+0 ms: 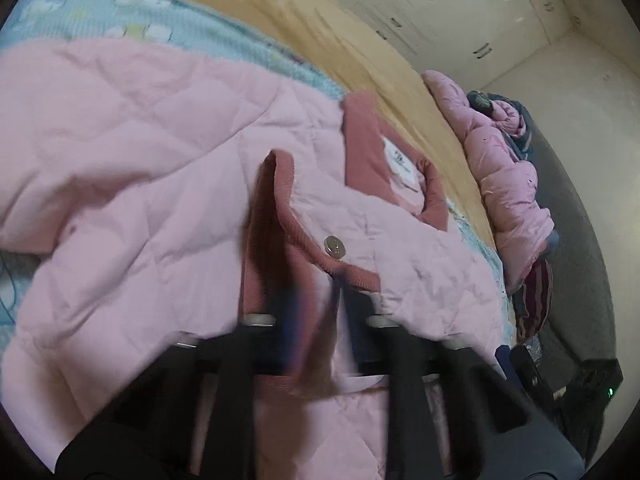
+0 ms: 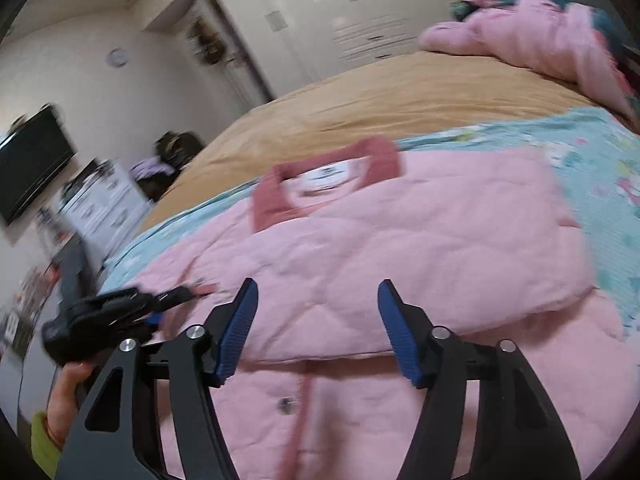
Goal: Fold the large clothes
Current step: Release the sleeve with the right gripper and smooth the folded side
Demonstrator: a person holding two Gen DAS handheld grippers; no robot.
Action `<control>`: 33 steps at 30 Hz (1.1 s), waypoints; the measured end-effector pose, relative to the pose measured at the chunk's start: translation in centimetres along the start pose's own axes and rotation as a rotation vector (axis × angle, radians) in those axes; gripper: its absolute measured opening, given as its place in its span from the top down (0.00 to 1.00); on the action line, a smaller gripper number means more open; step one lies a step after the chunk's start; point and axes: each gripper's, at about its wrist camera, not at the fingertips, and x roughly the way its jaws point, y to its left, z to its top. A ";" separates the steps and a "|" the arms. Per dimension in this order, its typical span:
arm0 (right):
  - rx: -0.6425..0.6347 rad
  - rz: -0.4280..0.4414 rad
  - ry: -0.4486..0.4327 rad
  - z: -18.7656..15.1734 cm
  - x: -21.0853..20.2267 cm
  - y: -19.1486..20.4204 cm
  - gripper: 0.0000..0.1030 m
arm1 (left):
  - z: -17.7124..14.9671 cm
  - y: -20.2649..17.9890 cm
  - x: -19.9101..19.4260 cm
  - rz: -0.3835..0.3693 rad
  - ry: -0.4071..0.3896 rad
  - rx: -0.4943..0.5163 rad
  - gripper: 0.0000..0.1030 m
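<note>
**Pink quilted jacket pinched at its front edge by the left gripper**

Pink quilted jacket [image 1: 168, 152] with a dusty-rose ribbed collar [image 1: 372, 152] lies spread across the bed, its front panel already folded over the body. The left gripper [image 1: 316, 304] is blurred in its own view, but its jaws have closed right down on the rose ribbed edge [image 1: 288, 216] of the jacket front, just below a round metal snap button [image 1: 334, 246]. The fabric rises between the fingers.

The right gripper [image 2: 318, 320] hangs above the jacket's lower half with its 2 blue-padded fingers [image 2: 240, 328] standing apart and nothing between them; the folded hem edge [image 2: 400, 344] runs just beyond the tips. To its left, the other tool sits at the jacket's side edge, held by a hand [image 2: 66, 388] with a yellow-green cuff.

Under the jacket is a light blue printed sheet [image 2: 600, 152], then a tan blanket [image 2: 360, 96] with bare room toward the far side. A heap of pink padded clothes [image 2: 532, 36] sits at the far corner, well apart.
</note>
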 end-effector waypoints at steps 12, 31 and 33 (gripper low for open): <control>0.049 -0.199 -0.084 5.5 -1.3 -6.5 0.55 | 1.2 -2.6 -5.1 0.029 -0.193 0.145 0.98; 0.185 -0.270 0.184 3.0 7.7 -12.2 0.50 | 0.8 2.3 0.9 0.150 -0.018 0.074 0.97; 0.153 -0.292 0.178 2.7 8.1 -11.9 0.50 | 0.7 2.5 1.3 0.160 -0.011 0.080 0.96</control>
